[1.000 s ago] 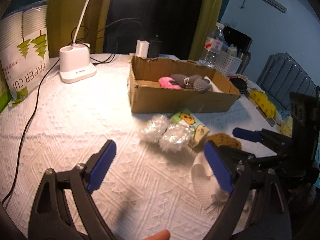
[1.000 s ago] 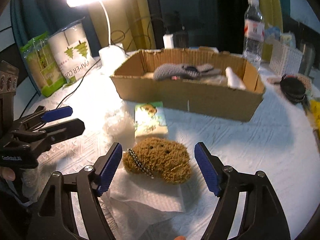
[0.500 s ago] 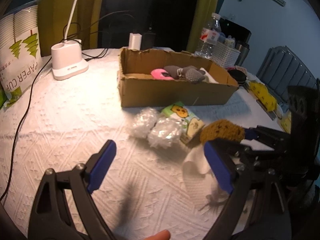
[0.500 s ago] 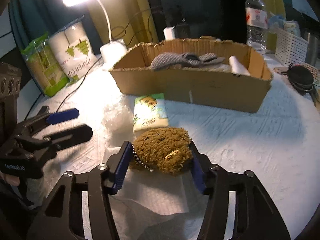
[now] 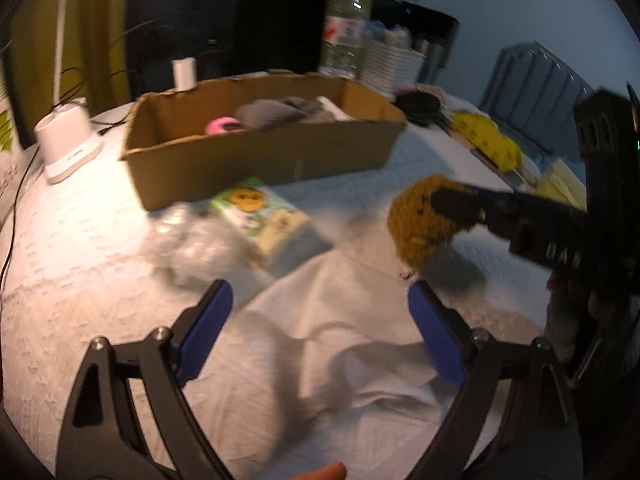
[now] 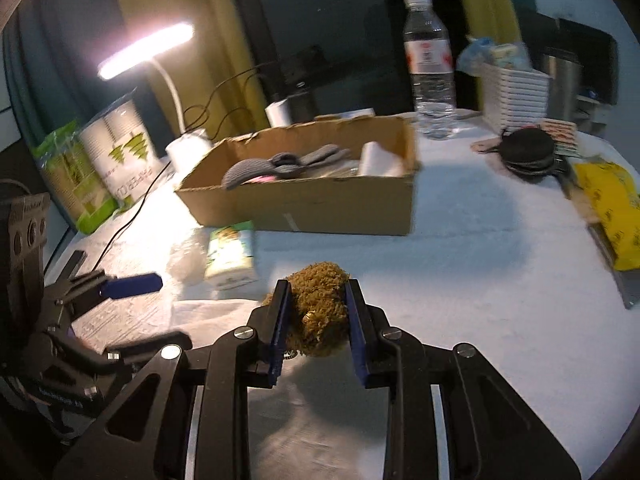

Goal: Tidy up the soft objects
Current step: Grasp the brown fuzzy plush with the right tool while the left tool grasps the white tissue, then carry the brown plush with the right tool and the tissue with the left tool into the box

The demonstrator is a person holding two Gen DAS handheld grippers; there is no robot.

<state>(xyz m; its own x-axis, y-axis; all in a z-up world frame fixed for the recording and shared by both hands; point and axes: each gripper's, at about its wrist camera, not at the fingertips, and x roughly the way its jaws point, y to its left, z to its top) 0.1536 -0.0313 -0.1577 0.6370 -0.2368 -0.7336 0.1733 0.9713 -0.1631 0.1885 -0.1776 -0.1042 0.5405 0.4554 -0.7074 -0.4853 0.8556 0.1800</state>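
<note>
Your right gripper [image 6: 316,312] is clamped on the brown plush toy [image 6: 320,312], lifted above the counter [image 6: 480,280]; your left gripper [image 5: 316,328] hangs apart over the white tissue [image 5: 340,352], near the cardboard box [image 5: 260,156].

Mostly cloth, paper and card under me, matt except for plastic.
My right gripper [image 6: 318,312], matt black plastic with smooth blue pads [image 6: 280,316] and shiny metal screws, presses a shaggy, rough brown plush toy [image 6: 320,312]. My left gripper [image 5: 320,336] is the same matt black frame with blue pads. Embossed white cloth table cover [image 6: 480,288], matt and bumpy. Crumpled white paper towel [image 5: 340,344], soft matt. Raw brown cardboard box [image 6: 320,208], dull, ragged-edged. Knitted grey fabric piece [image 6: 256,168] inside. Clear glossy plastic water bottle [image 6: 430,68]. Crinkly clear plastic wrap bundle [image 5: 192,240], blurred.
</note>
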